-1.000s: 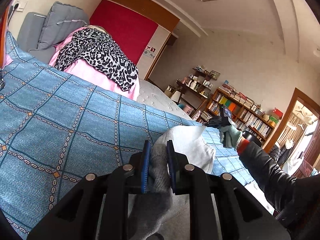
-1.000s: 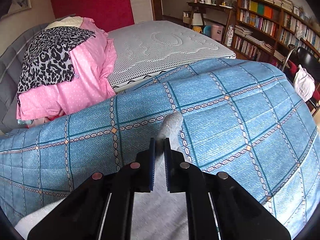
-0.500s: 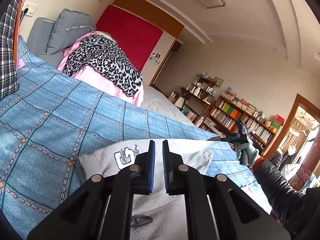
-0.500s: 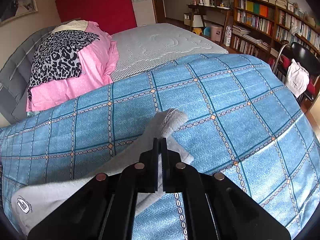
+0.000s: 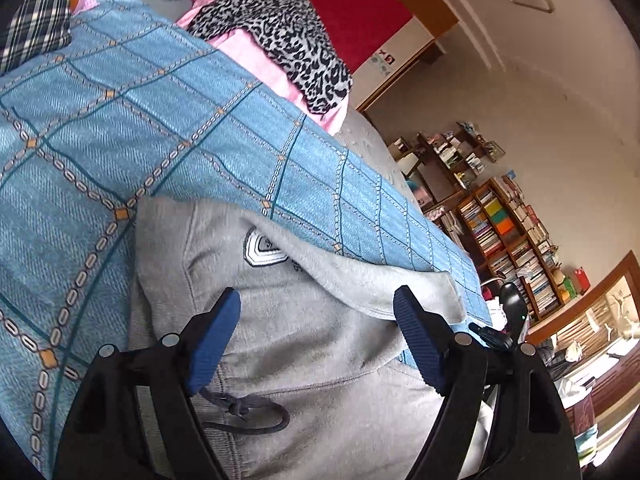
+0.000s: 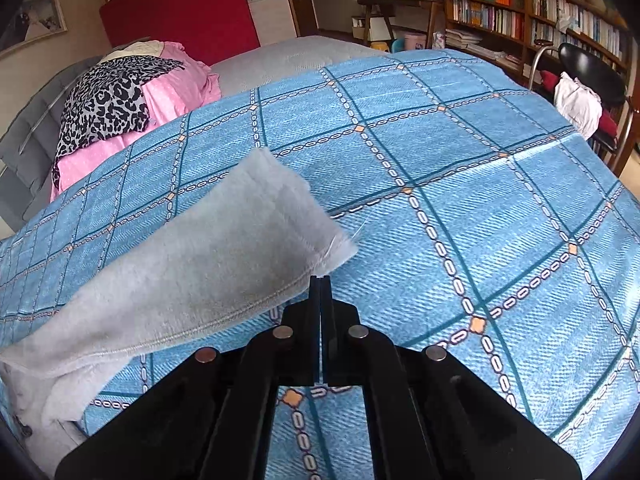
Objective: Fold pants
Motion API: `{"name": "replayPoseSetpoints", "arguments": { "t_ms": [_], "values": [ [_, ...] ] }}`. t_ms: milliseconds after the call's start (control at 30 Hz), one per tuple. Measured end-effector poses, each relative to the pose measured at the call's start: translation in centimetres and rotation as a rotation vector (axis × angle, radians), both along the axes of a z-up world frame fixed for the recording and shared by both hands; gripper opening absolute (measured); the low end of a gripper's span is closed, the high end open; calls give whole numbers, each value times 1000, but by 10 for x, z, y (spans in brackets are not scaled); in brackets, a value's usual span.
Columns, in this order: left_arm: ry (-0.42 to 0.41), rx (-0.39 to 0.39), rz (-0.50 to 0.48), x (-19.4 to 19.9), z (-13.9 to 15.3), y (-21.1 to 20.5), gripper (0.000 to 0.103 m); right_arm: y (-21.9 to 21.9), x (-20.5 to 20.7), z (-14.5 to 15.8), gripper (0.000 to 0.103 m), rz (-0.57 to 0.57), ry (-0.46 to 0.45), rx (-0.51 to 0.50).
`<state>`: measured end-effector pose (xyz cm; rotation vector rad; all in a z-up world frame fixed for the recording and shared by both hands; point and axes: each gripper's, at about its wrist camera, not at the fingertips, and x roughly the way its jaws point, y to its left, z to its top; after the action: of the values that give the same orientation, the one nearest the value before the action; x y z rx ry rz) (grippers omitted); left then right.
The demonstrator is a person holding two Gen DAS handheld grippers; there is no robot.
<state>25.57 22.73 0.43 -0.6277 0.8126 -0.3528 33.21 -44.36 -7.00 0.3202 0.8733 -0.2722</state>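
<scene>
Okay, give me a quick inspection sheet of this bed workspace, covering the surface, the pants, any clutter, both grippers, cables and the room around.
Surface: blue checked bedspread over a grey mattress.
Job's things: grey fleece sweatpants lie on the bedspread, waistband with dark drawstring near the left gripper, one leg cuff stretched toward the right gripper.
Clutter: pink bedding with a leopard-print cloth on it; plaid fabric at the edge.
Grippers: left gripper open over the waistband, jaws just opened, gripping nothing; right gripper shut, the cuff's hem at its tips, a hold not certain.
Cables: nothing seen.
Surroundings: wooden bookshelves, black chair, red wall panel.
</scene>
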Motion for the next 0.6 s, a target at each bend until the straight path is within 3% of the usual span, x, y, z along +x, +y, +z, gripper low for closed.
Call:
{"name": "replayPoseSetpoints", "arguments": {
  "t_ms": [67, 233, 267, 367, 600],
  "values": [
    [52, -10, 39, 6, -10, -5, 79, -6, -8, -2, 0, 4, -22, 11],
    [102, -38, 152, 23, -22, -6, 79, -22, -8, -6, 2, 6, -30, 147],
    [105, -41, 167, 26, -23, -5, 79, -23, -7, -7, 7, 7, -31, 174],
    [109, -22, 209, 36, -23, -3, 84, -32, -10, -6, 58, -13, -58, 275],
    [158, -27, 244, 59, -38, 2, 85, -51, -9, -33, 61, -93, -47, 522]
  ]
}}
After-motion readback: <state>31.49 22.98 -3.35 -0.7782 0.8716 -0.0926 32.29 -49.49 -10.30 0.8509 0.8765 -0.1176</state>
